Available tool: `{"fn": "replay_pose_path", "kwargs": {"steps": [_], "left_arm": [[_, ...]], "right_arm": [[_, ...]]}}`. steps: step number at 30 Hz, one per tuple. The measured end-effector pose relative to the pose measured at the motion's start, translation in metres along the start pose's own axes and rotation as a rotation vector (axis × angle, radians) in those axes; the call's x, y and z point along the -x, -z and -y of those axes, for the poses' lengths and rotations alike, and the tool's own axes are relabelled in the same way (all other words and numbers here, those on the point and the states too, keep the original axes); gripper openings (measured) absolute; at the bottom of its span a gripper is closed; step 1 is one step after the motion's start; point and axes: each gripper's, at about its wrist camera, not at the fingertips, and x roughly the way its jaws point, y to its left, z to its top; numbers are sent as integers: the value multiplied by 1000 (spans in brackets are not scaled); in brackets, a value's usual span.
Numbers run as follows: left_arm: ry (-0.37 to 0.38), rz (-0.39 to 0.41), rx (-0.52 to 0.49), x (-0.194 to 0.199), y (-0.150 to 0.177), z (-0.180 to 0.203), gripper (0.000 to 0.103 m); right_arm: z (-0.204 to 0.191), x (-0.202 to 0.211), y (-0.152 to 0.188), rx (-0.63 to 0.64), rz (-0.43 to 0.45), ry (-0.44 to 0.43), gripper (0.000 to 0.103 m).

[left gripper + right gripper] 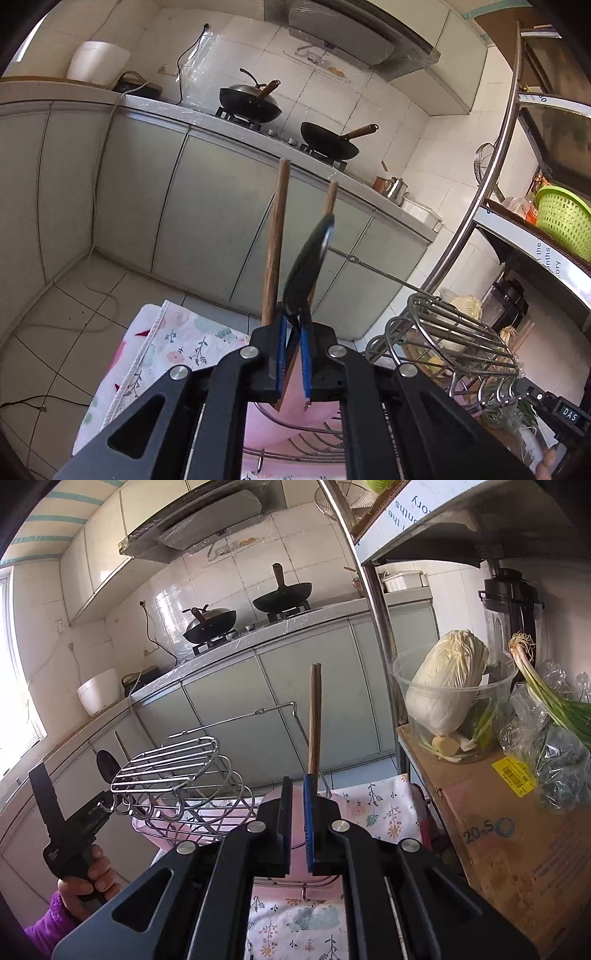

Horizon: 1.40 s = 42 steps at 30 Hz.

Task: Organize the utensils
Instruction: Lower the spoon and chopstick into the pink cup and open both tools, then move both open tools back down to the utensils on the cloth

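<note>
Our left gripper (293, 325) is clamped on a black spoon (308, 258) — and, we think, on brown sticks (274, 243) beside it, though that part is hard to see. Our right gripper (298, 794) is shut on two chopsticks (314, 716), pinched near their low ends. All of it is light, stiff and a bit slippery, so long ends can swing. The wire rack (173, 771) sits just beside — a good spot for them.
</note>
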Motion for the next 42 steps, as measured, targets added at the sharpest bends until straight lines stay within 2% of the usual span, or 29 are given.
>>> {"fn": "replay_pose_path", "kwargs": {"steps": [7,8,11,12,16,25,34,42], "left_arm": [[50,-54,-24,15,0,7,31],[50,-51,-26,19,1,9,33],[57,-58,-34,28,2,12,36],[51,-61,-34,32,3,12,37],[25,-58,-36,51,9,11,40],[-32,-157,-70,80,45,7,40],[-77,-258,-124,87,86,3,40],[-103,-300,-135,90,95,-5,40]], "right_arm": [[-1,1,6,-11,-56,-6,7],[-2,2,7,-9,-58,-3,11],[-5,8,14,-9,-55,-3,33],[-6,11,18,-13,-52,-5,37],[-13,20,34,-16,-69,-17,38],[-28,26,80,-9,-153,-54,38],[-39,22,117,12,-254,-76,38],[-43,21,128,6,-305,-80,38]]}}
